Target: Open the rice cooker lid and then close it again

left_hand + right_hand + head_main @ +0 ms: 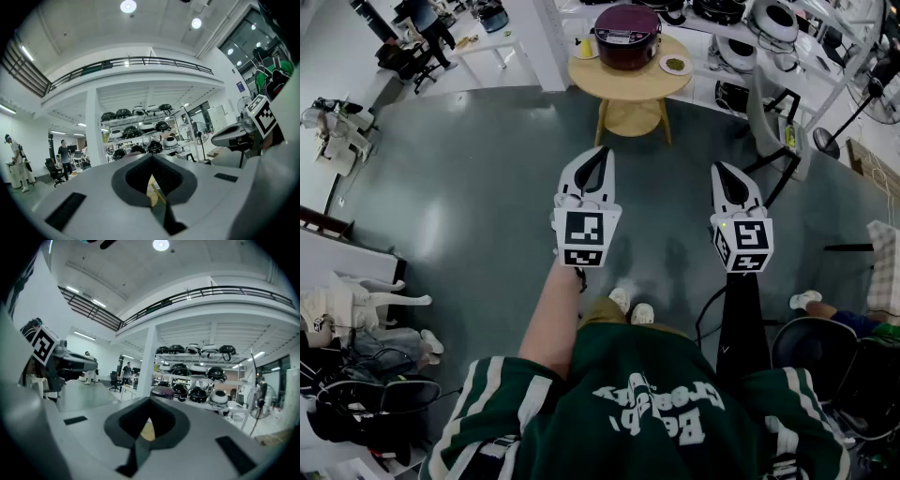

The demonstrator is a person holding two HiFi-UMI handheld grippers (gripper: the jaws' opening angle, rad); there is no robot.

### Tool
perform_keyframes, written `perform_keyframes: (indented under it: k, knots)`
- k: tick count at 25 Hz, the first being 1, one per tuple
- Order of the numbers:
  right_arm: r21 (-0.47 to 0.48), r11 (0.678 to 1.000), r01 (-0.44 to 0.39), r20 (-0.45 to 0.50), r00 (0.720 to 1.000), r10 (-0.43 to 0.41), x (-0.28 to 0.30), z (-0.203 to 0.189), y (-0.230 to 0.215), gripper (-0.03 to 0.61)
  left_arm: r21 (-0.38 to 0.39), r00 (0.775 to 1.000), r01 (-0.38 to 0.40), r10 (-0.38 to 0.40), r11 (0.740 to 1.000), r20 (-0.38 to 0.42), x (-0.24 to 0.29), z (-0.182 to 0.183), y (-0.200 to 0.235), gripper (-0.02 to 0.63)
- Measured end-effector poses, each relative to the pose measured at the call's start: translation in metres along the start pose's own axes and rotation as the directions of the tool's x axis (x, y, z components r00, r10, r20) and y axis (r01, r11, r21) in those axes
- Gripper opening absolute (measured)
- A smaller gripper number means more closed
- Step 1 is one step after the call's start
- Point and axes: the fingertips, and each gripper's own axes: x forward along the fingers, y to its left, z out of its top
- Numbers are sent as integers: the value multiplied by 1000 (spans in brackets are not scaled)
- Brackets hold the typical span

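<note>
A dark maroon rice cooker [627, 36], lid down, stands on a round wooden table [628, 82] far ahead across the grey floor. The left gripper [600, 152] and the right gripper [720, 169] are held side by side at chest height, pointing toward the table and well short of it. Both are shut with nothing between the jaws. The right gripper view shows the cooker [162, 391] just over the closed tips of the right gripper [150, 400]. In the left gripper view the closed left gripper [151, 155] hides the cooker; only a bit of the wooden table [153, 190] shows.
A small plate [675, 65] and a yellow item [585, 47] sit beside the cooker. Shelves with several more cookers [769, 23] line the back right. A grey chair [769, 117] and a fan [825, 141] stand right of the table. People stand at the back left [63, 157].
</note>
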Motion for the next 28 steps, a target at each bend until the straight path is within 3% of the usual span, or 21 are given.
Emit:
perform_keyframes:
  k: [12,16,23,28]
  knots:
    - [62,997,49,32,998,-51,-1,5,0,6,-2,1000,-14,14,1000,-17,-19,-2,8,2]
    - [80,996,41,30,999,-44,10,4,9,35,3,1000,-22,22,1000,-22,-20,-7,22,0]
    - [56,998,30,27,999,-31,72,7,21,161,-2,1000,-29,29,1000,-11,16,-19,71,2]
    - [54,998,45,35,998,-47,138,20,19,175,-1,1000,-6,6,1000,-2,67,-24,117,0]
